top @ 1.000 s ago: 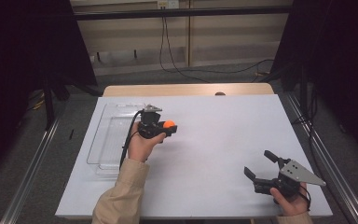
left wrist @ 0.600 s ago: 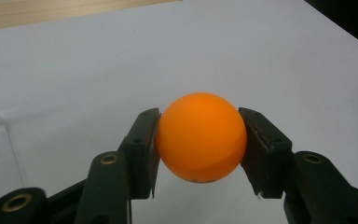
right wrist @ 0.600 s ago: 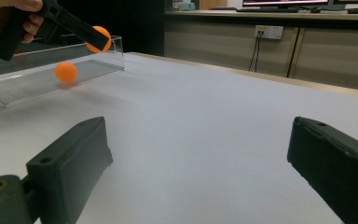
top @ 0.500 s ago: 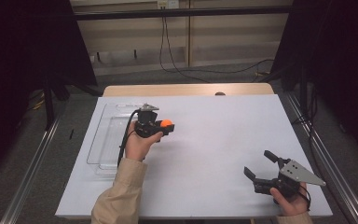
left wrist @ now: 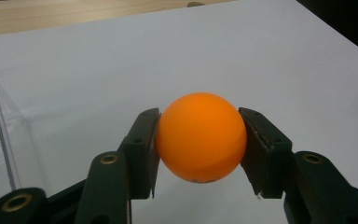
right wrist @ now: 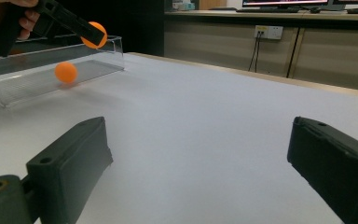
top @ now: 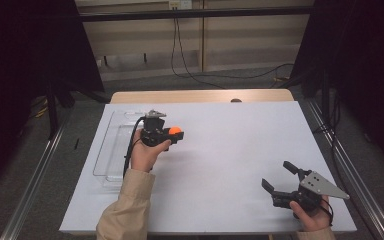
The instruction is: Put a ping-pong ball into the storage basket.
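Even overhead light falls on the white-covered worktop (top: 230, 150), leaving the room's flanks almost black in the high view, which is soft and slightly grainy. Shadows are faint, pooling beneath the sleeve. In the left gripper view the glossy orange ball (left wrist: 200, 136) is sharp, with perhaps slight glare; the clear plastic tray (right wrist: 37, 74) reflects light, and the right gripper view's near black jaws blur.

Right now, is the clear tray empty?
No. In the right gripper view one orange ball lies inside the clear tray; the left gripper holds a second ball above the table.
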A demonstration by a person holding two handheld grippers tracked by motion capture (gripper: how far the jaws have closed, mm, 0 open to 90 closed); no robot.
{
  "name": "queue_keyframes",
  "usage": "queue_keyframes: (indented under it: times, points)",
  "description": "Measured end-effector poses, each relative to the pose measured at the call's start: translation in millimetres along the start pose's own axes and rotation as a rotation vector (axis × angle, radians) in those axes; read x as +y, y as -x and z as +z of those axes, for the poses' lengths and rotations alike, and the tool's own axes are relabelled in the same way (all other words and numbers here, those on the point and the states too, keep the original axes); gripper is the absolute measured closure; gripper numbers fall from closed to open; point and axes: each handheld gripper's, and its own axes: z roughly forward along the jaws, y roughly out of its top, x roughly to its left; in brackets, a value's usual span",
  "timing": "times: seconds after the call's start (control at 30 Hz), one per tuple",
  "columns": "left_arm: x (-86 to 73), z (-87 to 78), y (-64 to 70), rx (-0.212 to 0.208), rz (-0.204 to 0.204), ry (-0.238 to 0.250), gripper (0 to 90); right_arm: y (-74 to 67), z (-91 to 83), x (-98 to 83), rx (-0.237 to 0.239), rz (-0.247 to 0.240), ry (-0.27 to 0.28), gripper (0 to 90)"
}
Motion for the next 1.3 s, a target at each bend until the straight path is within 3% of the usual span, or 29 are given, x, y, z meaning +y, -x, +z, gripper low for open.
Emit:
queue_keyframes:
  times: [1.3]
  points:
    - [2.0,-16.2,-13.1,0.021,-0.025,0.037,50.9,-0.2,-0.1,0.2,0.002,-0.001,0.0,4.9]
